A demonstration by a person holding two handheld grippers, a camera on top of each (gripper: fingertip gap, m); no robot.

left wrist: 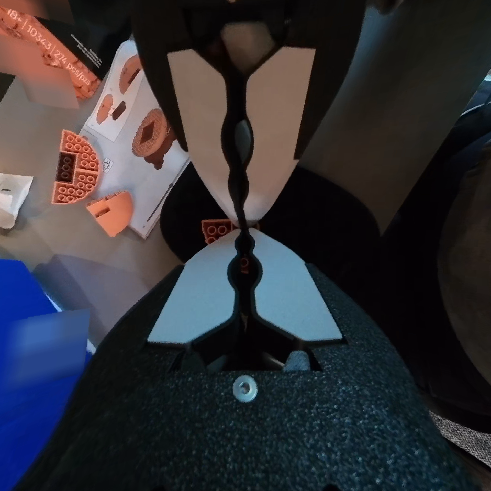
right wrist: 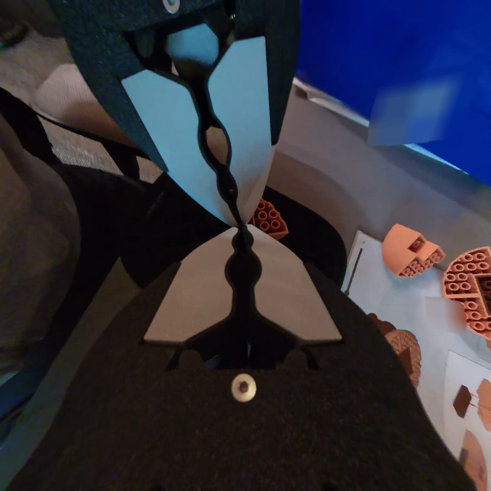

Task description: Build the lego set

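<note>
Both grippers are meeting tip to tip over a black tray (left wrist: pixel 332 212). The left gripper (left wrist: pixel 243 229) and right gripper (right wrist: pixel 240 229) are each clenched, apparently pinching one orange studded brick (left wrist: pixel 215 229). Its long axis cannot be told. The left view is showing its studs, the right view its hollow underside (right wrist: pixel 269 219).

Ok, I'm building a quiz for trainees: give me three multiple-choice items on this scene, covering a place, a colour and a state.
1. The lone orange brick lies: A on the booklet; B in the black tray; C on a blue box.
2. The small brick set into the half-round studded plate is: A dark brown; B white; C blue.
3. The left gripper is: A wide open; B shut; C gripping paper.
Answers: B, the dark tray surrounds it; A, it looks dark among the orange studs; B, the fingertips meet.
</note>
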